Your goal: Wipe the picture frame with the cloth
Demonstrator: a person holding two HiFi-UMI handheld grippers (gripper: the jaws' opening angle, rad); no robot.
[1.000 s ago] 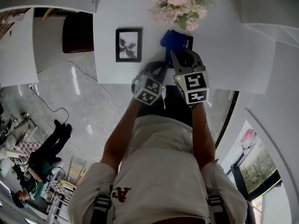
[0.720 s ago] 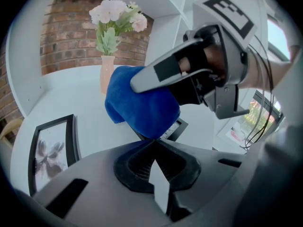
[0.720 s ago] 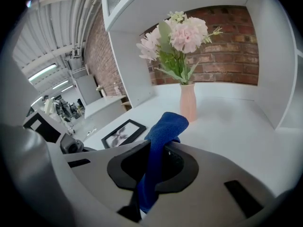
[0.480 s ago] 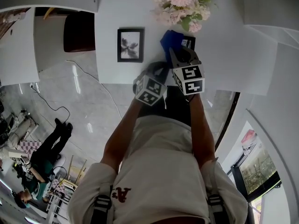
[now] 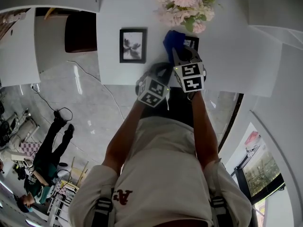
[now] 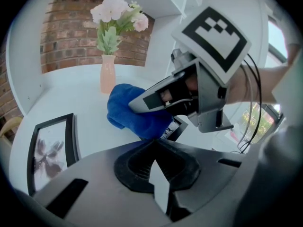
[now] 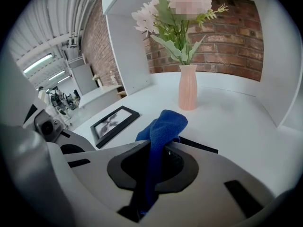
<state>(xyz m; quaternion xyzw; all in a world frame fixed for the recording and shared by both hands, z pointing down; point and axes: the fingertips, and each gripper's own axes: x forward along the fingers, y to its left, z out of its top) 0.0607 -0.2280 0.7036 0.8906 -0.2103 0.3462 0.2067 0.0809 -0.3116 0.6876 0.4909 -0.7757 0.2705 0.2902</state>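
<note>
Pinching blue cloth [image 7: 163, 126], right gripper [image 5: 183, 56] over white table [image 7: 227, 122], brick wall [image 7: 227, 46] behind; left gripper [image 6: 155, 148] closed

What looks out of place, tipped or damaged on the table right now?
Nothing stands out. The vase stands upright, the left picture frame lies flat, and the blue cloth, pinched in the right claw, covers part of the second frame. No spill or breakage shows.

workshop hall: ceiling pipes [image 7: 81, 14], strip lights [image 7: 40, 62]
</note>
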